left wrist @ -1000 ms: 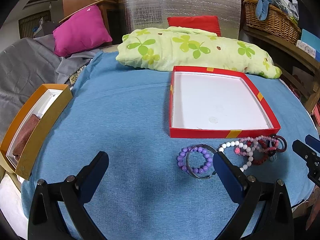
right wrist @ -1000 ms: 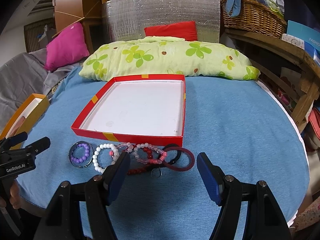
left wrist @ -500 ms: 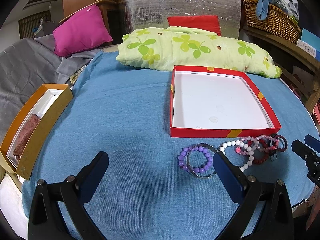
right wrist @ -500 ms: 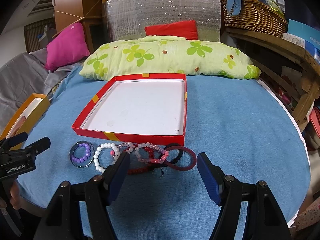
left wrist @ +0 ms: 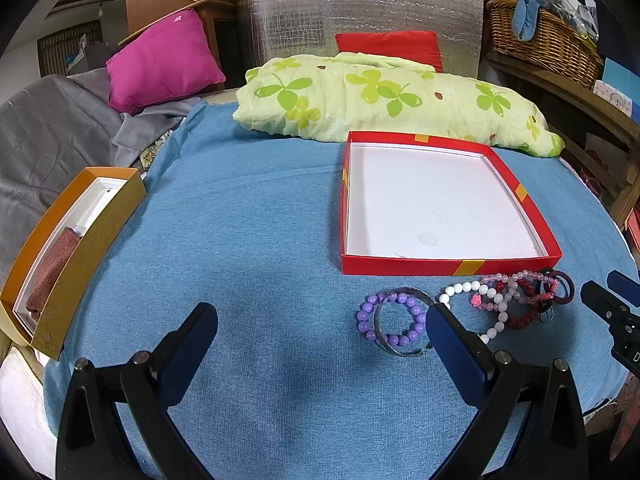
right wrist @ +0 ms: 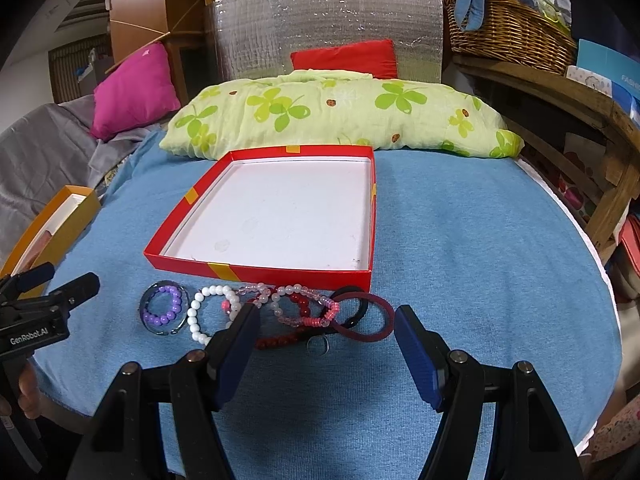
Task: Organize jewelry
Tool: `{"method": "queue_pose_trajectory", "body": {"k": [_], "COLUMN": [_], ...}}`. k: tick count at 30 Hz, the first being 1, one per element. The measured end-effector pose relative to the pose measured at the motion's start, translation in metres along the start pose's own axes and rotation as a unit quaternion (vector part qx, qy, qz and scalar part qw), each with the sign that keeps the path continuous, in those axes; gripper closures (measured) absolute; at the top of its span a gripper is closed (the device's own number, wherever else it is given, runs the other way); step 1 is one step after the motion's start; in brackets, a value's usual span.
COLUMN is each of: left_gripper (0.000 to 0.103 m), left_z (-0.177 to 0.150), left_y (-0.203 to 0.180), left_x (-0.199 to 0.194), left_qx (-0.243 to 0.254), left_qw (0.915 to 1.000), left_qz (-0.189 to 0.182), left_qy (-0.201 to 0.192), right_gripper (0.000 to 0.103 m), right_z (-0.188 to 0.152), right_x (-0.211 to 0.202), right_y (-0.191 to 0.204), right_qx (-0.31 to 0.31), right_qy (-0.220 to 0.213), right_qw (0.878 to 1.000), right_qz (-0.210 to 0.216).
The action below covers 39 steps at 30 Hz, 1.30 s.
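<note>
A shallow red box (left wrist: 448,266) (right wrist: 280,273) with a white floor sits on the blue cloth. In front of it lies a row of jewelry: a purple bead bracelet (left wrist: 392,319) (right wrist: 165,309) inside a metal bangle, a white bead bracelet (left wrist: 494,307) (right wrist: 208,312), pink and dark red bead strands (right wrist: 298,309), and a maroon hair ring (right wrist: 366,318). My left gripper (left wrist: 322,334) is open and empty, left of the purple bracelet. My right gripper (right wrist: 326,334) is open and empty, just in front of the red and pink strands.
An orange box (left wrist: 68,248) holding a brown cloth sits at the cloth's left edge. A green clover-print pillow (left wrist: 384,100) lies behind the red box. A pink cushion (left wrist: 160,60) and grey blanket are far left. A wicker basket (right wrist: 508,28) stands on a wooden shelf at right.
The right wrist view has crept slightly forward toward the jewelry. The left gripper is nearly still. Both stay open and the jewelry has not moved.
</note>
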<state>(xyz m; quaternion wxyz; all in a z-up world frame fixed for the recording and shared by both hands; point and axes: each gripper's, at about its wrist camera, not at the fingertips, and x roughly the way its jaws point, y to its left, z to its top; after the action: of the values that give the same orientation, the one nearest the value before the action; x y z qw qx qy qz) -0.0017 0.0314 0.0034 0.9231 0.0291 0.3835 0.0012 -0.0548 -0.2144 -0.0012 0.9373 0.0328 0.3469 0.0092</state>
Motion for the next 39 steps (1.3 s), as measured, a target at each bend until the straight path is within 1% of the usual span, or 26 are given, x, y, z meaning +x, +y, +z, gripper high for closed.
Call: {"method": "queue_pose_trajectory", "body": {"k": [22, 24, 25, 26, 27, 28, 29, 33, 37, 39], "left_gripper": [0.000, 0.000, 0.000, 0.000, 0.000, 0.000, 0.000, 0.000, 0.000, 0.000], "left_z": [0.001, -0.001, -0.002, -0.003, -0.005, -0.006, -0.008, -0.013, -0.018, -0.019], "left_y": [0.000, 0.000, 0.000, 0.002, 0.004, 0.007, 0.010, 0.018, 0.015, 0.012], "left_x": [0.000, 0.002, 0.004, 0.008, 0.011, 0.014, 0.018, 0.030, 0.042, 0.046], "left_qx": [0.000, 0.001, 0.002, 0.002, -0.002, -0.006, -0.011, -0.025, -0.028, -0.025], "left_qw": [1.0000, 1.0000, 1.0000, 0.9998, 0.9996, 0.9993, 0.9988, 0.9968, 0.9930, 0.9919], "left_qz": [0.000, -0.001, -0.001, -0.005, -0.010, -0.015, -0.019, -0.032, -0.065, -0.075], "left_qy": [0.001, 0.004, 0.008, 0.017, 0.027, 0.035, 0.045, 0.069, 0.095, 0.100], "right_gripper": [0.030, 0.032, 0.036, 0.045, 0.050, 0.060, 0.064, 0.064, 0.064, 0.069], "right_z": [0.000, 0.000, -0.001, -0.001, -0.002, -0.002, -0.002, 0.000, 0.003, 0.005], "right_x": [0.002, 0.004, 0.007, 0.011, 0.016, 0.021, 0.029, 0.045, 0.063, 0.074], "right_y": [0.002, 0.003, 0.003, 0.003, 0.003, 0.004, 0.003, -0.004, -0.004, -0.006], "right_qx": [-0.002, -0.002, -0.002, -0.001, -0.002, -0.003, -0.002, 0.022, 0.026, 0.032], "right_qy": [0.002, 0.006, 0.013, 0.021, 0.030, 0.039, 0.052, 0.064, 0.074, 0.091], "right_qw": [1.000, 1.000, 1.000, 0.999, 0.999, 0.998, 0.997, 0.995, 0.995, 0.994], "right_qz": [0.005, 0.012, 0.020, 0.030, 0.039, 0.045, 0.052, 0.073, 0.063, 0.055]}}
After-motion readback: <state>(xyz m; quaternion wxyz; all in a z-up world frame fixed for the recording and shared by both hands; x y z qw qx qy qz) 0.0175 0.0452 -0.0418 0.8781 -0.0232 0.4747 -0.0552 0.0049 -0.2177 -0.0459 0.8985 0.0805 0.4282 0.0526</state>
